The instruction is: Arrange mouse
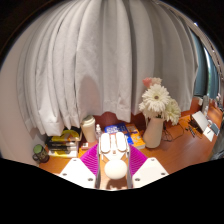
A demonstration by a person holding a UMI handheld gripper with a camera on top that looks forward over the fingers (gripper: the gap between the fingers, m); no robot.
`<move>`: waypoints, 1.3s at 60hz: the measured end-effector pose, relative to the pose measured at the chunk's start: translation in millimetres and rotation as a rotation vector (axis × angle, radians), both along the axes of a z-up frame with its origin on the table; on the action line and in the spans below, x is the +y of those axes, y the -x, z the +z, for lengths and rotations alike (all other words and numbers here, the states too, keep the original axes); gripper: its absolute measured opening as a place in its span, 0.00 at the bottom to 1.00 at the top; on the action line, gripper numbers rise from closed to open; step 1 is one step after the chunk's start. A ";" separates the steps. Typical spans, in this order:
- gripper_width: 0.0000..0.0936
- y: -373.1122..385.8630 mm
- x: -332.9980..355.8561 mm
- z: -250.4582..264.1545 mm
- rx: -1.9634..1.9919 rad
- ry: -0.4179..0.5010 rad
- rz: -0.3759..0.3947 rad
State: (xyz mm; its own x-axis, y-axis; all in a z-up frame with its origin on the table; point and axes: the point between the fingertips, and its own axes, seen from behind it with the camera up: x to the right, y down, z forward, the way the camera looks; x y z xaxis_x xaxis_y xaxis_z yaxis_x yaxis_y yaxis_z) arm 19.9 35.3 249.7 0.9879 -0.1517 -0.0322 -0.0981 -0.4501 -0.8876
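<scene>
Your tool (116,163) is closed on the white mouse (115,150), both magenta pads (93,158) pressing its sides, lifted above the table (185,143). Beyond it, you have a vase of white flowers (155,110) and stacked books (64,143) before the curtain (95,60).

Ahead of you a white curtain (95,60) hangs behind the wooden desk (185,143), where a vase of white flowers (155,110) stands, with a stack of books (63,143) and a white bottle (89,130) further along.
</scene>
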 end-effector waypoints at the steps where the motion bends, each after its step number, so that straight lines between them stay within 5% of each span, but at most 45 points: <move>1: 0.39 8.5 1.4 11.4 0.006 -0.014 0.004; 8: 0.39 80.2 3.6 63.4 0.023 -0.096 0.059; 15: 0.39 164.6 3.9 50.4 0.050 -0.076 0.135; 28: 0.39 278.9 -10.7 -89.5 0.050 0.113 0.234; 47: 0.40 305.0 -63.3 -265.7 0.011 0.376 0.210; 61: 0.57 301.1 -61.2 -265.7 -0.010 0.331 0.172; 67: 0.94 304.2 -68.4 -256.1 0.026 0.373 0.182; 78: 0.93 285.0 -83.3 -169.9 0.049 0.256 0.229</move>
State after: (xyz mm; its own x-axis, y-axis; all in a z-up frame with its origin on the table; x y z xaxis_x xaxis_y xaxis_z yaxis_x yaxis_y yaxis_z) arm -265.1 -48.0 79.7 0.9955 0.0643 -0.0699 -0.0085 -0.6730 -0.7396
